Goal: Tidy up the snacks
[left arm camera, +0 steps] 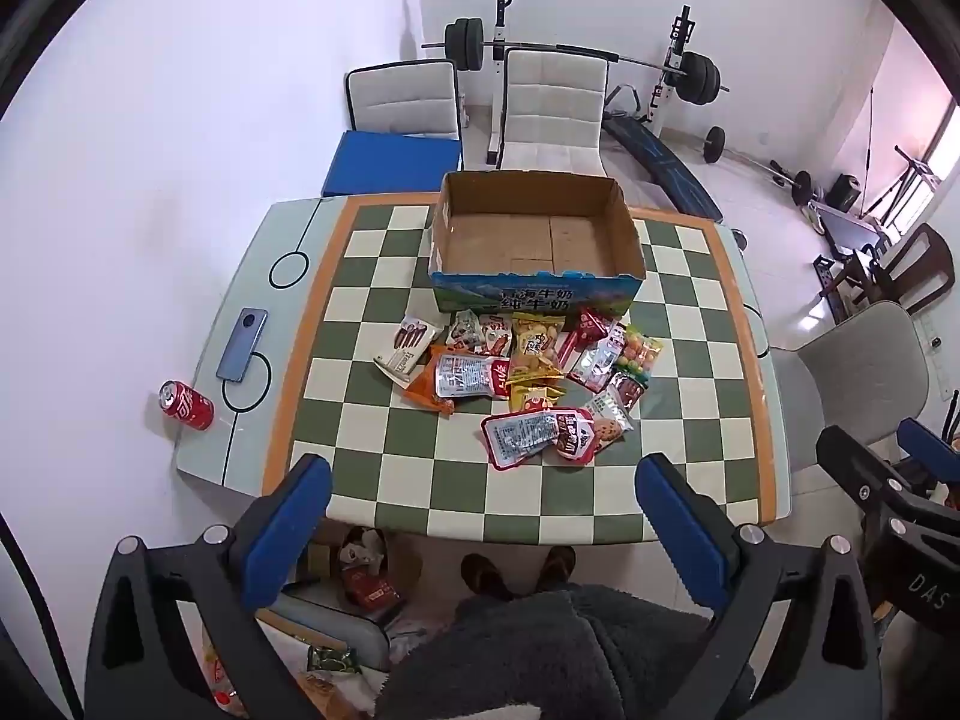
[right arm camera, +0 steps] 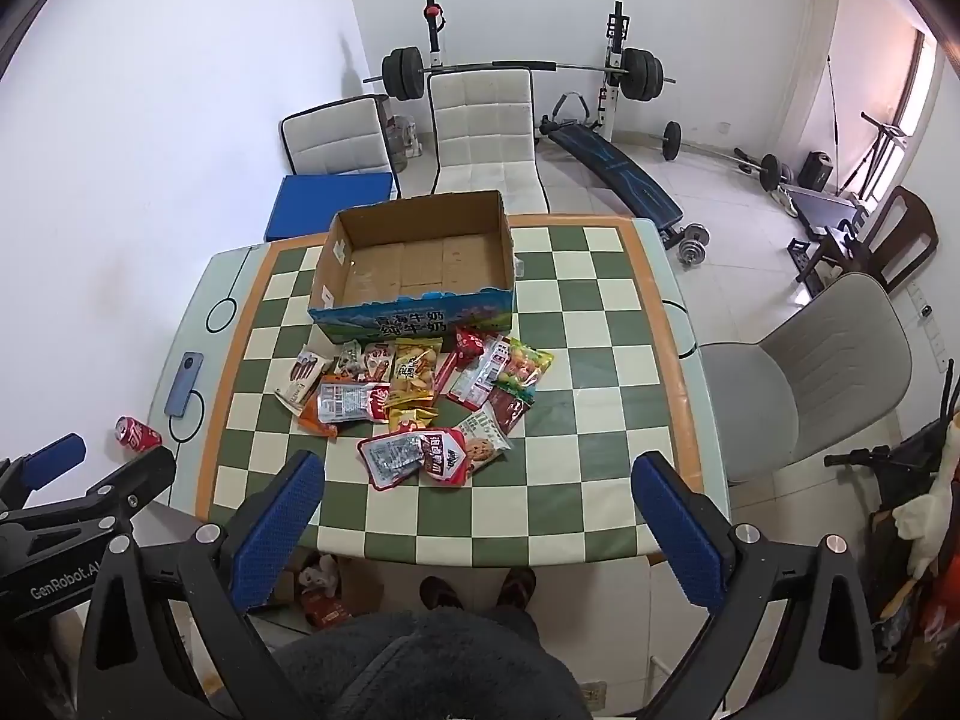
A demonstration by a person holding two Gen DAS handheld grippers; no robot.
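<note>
A pile of several snack packets lies on the green-and-cream checkered table, just in front of an empty open cardboard box. The pile and the box also show in the right wrist view. My left gripper is open and empty, held high above the table's near edge, short of the pile. My right gripper is open and empty, also above the near edge. The right gripper's body shows at the right edge of the left wrist view.
A phone lies on the table's left border and a red soda can lies beside it. Chairs stand behind the table and to its right. A weight bench and barbell rack stand against the back wall. Boxes sit under the table.
</note>
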